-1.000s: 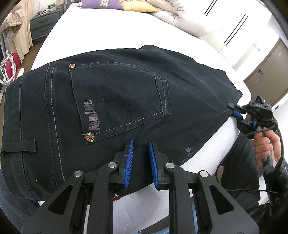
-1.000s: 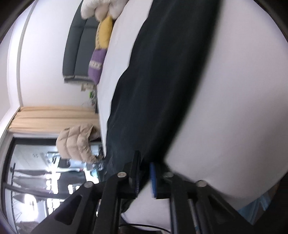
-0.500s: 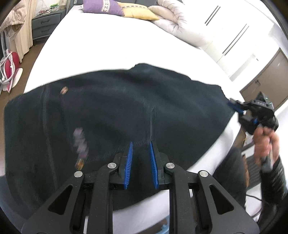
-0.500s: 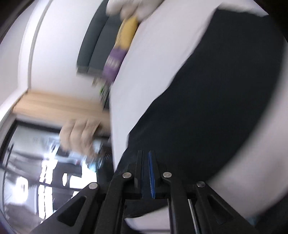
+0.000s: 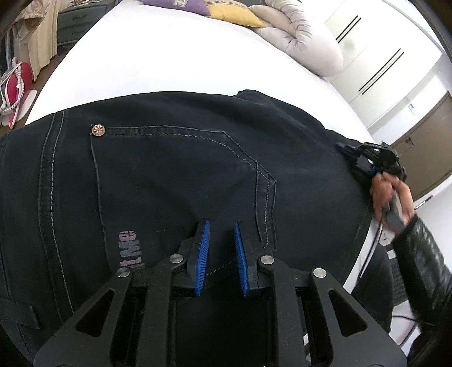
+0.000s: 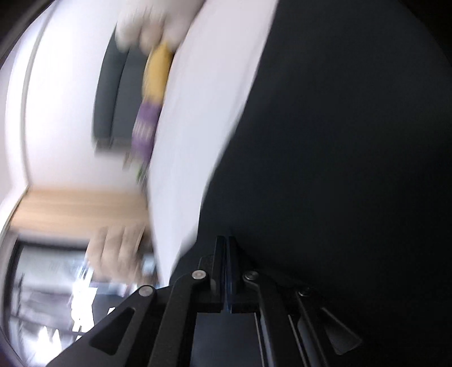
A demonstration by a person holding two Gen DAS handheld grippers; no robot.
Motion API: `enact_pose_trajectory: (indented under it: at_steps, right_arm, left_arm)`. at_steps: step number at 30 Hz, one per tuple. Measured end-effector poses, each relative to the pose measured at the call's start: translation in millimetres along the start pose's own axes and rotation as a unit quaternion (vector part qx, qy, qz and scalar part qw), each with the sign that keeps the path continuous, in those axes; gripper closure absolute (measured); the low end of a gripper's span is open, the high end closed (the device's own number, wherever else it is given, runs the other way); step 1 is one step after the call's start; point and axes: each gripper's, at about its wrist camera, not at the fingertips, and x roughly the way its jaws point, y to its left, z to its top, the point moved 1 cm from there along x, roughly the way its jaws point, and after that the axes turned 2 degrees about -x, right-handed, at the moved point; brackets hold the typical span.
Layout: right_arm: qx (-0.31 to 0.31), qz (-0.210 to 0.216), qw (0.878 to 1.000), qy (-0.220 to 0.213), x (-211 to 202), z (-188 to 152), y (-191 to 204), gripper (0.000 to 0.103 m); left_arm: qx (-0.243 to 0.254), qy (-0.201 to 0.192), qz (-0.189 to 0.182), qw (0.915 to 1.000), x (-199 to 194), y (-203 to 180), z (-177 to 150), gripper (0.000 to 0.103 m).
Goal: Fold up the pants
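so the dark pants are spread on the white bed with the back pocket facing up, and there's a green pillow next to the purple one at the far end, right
One detail is off: the pillow beside the purple pillow is yellow, not green, as the left wrist view shows. The rest holds: the dark pants lie on the white bed, back pocket up.

Pants (image 5: 175, 175) on bed (image 5: 175, 67), pillows (image 5: 231, 15) behind.

Bedroom: bed (image 5: 169, 65), pillows (image 5: 234, 14), wardrobe (image 5: 375, 56).
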Motion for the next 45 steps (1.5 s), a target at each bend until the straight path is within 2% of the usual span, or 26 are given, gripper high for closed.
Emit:
enact_pose_trajectory:
  at_steps: [2,5,6,7,9,12,14,16,18,19,22,23,25,27,28,29,30,31,33,34,35,37,39,40,42,45]
  right_arm:
    - [0.027,-0.026,0.996,-0.085,-39,43,-22,0.103]
    - [0.093,-0.051,0.979,-0.173,-93,84,-51,0.103]
    - [0.099,-0.062,0.975,-0.19,-107,91,-51,0.102]
    - [0.085,-0.074,0.972,-0.207,-124,93,-42,0.094]
    - [0.042,-0.066,0.974,-0.211,-135,80,-17,0.093]
    - [-0.01,-0.001,0.995,-0.101,-94,36,24,0.093]
    - [-0.061,0.04,0.997,0.001,-42,-14,59,0.093]
    - [-0.096,0.066,0.988,0.104,18,-71,92,0.093]
    - [-0.115,0.077,0.972,0.192,75,-123,118,0.093]
    - [-0.124,0.08,0.959,0.243,106,-150,129,0.093]
    - [-0.13,0.047,0.941,0.308,164,-189,137,0.093]
    - [-0.131,0.034,0.94,0.313,191,-189,141,0.098]
    - [-0.123,0.022,0.946,0.301,213,-176,137,0.103]
    - [-0.083,0.049,0.961,0.261,206,-156,121,0.103]
    - [-0.065,0.038,0.973,0.217,190,-136,112,0.103]
    - [-0.06,0.028,0.98,0.186,180,-122,111,0.102]
    - [-0.063,0.014,0.985,0.161,169,-113,111,0.101]
    - [-0.076,-0.002,0.987,0.142,148,-104,111,0.094]
    - [-0.094,0.014,0.984,0.152,122,-110,114,0.093]
    - [-0.094,0.046,0.979,0.172,106,-121,116,0.089]
    - [-0.095,0.067,0.975,0.19,98,-134,115,0.074]
    - [-0.098,0.072,0.967,0.225,81,-163,102,0.061]
    - [-0.103,0.054,0.965,0.236,69,-175,77,0.082]
    - [-0.089,0.06,0.968,0.227,64,-167,62,0.098]
    - [-0.043,0.062,0.977,0.197,49,-144,39,0.101]
    - [-0.04,0.043,0.994,0.096,-1,-88,13,0.103]
  left_arm:
    - [0.002,0.001,0.001,1.0,1,-1,0,0.085]
    - [0.0,-0.001,-0.003,1.0,2,3,1,0.085]
    - [-0.001,-0.001,-0.002,1.0,1,4,1,0.085]
    - [-0.002,-0.002,-0.001,1.0,2,4,0,0.085]
    - [-0.003,-0.005,0.001,1.0,0,4,-2,0.085]
    - [-0.001,-0.007,0.008,0.9999,-2,1,-5,0.085]
    - [0.001,-0.006,0.012,0.9999,-2,-1,-4,0.085]
    - [-0.001,-0.006,0.012,0.9999,-3,-2,-5,0.085]
    - [-0.003,-0.005,0.01,0.9999,-4,-2,-5,0.085]
    - [-0.004,-0.006,0.008,0.9999,-5,-1,-5,0.085]
    - [-0.008,-0.01,0.0,0.9999,-6,1,-6,0.085]
    - [-0.009,-0.011,-0.002,0.9999,-6,3,-6,0.085]
    - [-0.009,-0.014,-0.007,0.9998,-7,6,-6,0.085]
    - [-0.012,-0.015,-0.015,0.9997,-8,10,-7,0.085]
    - [-0.014,-0.015,-0.019,0.9996,-8,12,-6,0.085]
    - [-0.015,-0.016,-0.021,0.9995,-8,13,-6,0.085]
    - [-0.018,-0.017,-0.023,0.9994,-9,14,-6,0.085]
    - [-0.021,-0.018,-0.024,0.9993,-10,15,-6,0.085]
    - [-0.029,-0.022,-0.024,0.9991,-14,17,-5,0.085]
    - [-0.035,-0.025,-0.024,0.9988,-16,17,-5,0.085]
    - [-0.038,-0.028,-0.023,0.9986,-16,18,-5,0.085]
    - [-0.036,-0.027,-0.017,0.9988,-16,19,-6,0.085]
    - [-0.025,-0.024,-0.01,0.9993,-16,17,-8,0.085]
    - [-0.02,-0.024,-0.007,0.9995,-16,17,-9,0.085]
    - [-0.02,-0.023,-0.007,0.9995,-19,19,-11,0.085]
    - [-0.034,-0.028,-0.015,0.9989,-24,27,-15,0.085]
